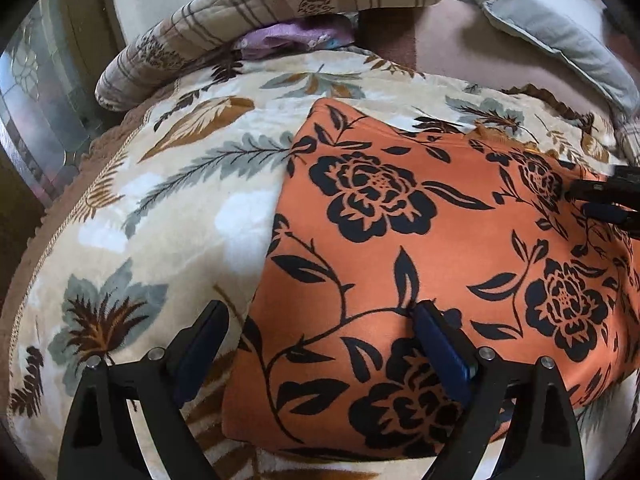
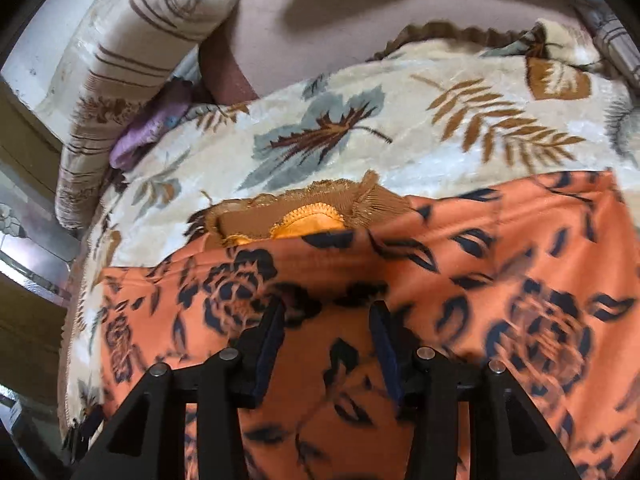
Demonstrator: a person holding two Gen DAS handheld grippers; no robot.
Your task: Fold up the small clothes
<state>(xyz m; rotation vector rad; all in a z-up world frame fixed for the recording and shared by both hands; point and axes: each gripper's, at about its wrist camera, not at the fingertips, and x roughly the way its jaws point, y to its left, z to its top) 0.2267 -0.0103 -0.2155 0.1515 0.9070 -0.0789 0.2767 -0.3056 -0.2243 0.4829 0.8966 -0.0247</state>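
An orange garment with black flowers (image 1: 420, 240) lies folded flat on the cream leaf-patterned blanket (image 1: 180, 184). My left gripper (image 1: 320, 312) is open over the garment's near left edge, one finger on the blanket and one on the cloth. My right gripper (image 2: 328, 312) is open just above the same garment (image 2: 520, 280), near its brown gathered waistband (image 2: 304, 208). The right gripper also shows at the right edge of the left wrist view (image 1: 608, 200).
A plaid rolled quilt (image 1: 248, 20) and a purple cloth (image 1: 280, 40) lie at the far side of the bed. A grey pillow (image 1: 560, 40) sits far right. The blanket's edge (image 1: 48, 216) drops off at the left.
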